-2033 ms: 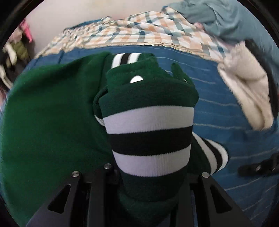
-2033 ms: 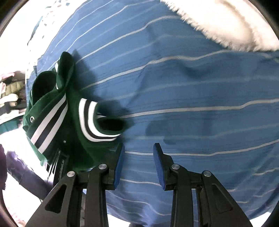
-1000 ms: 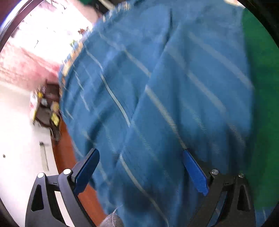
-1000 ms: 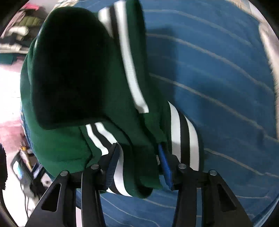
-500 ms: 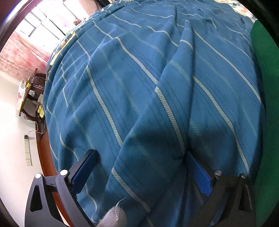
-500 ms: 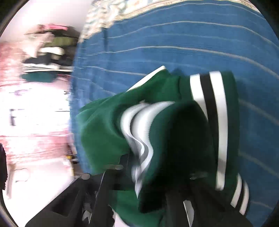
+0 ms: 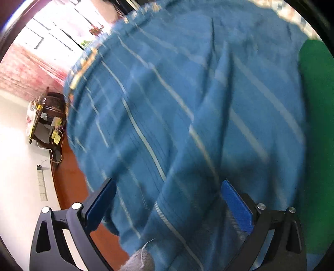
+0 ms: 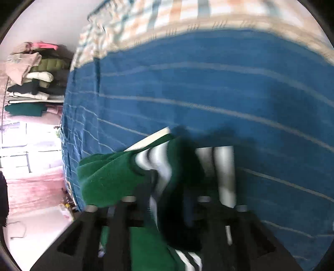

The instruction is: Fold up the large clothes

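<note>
Your right gripper (image 8: 167,200) is clamped on the green sweater (image 8: 108,177), bunched w/ striped cuffs, above the blue sheet (image 8: 208,87). Your left gripper (image 7: 167,200) is wide, holding nothing. Fold looks far along; setting down probably left.

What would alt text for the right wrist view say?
A green garment with black and white stripes drapes over the right hand-held gripper, hiding its fingers, above a blue striped bedsheet. The picture is motion-blurred.

blue striped bedsheet (image 8: 229,83), plaid blanket (image 8: 167,16), green garment (image 8: 108,177) on it
</note>
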